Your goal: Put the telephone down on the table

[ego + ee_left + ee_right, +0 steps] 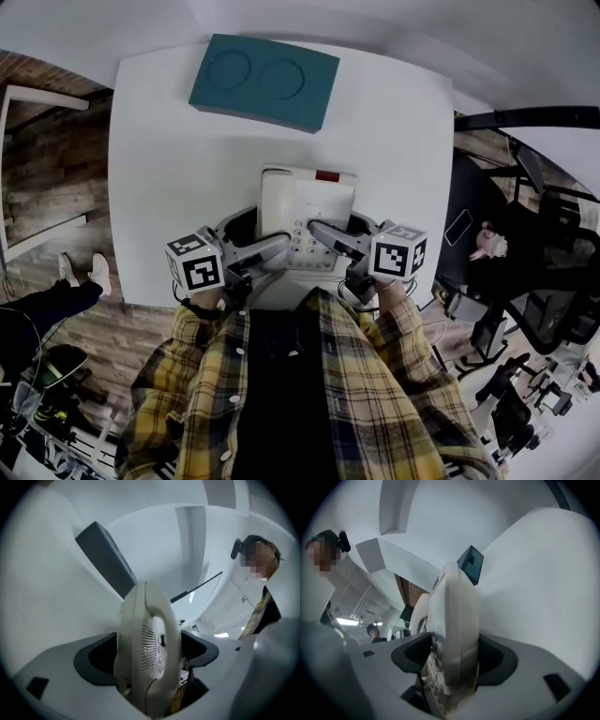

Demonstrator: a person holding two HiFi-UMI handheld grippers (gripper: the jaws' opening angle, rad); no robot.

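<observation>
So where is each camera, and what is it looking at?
Head view: on the person's head, facing steeply down at the table, telephone and teal block; left tongs, right tongs and checked shirt show.
Left gripper view: rides the left tongs, looking along its jaws, shut on the telephone's edge.
Right gripper view: rides the right tongs, jaws shut on the opposite edge.
Shared: all three show the telephone and teal block.

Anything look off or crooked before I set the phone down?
Nothing looks damaged or spilled. The phone sits square between the left gripper and right gripper, each clamped on one side of it, near the front edge of the table. Only the teal pad at the far side lies slightly askew to the table.
</observation>
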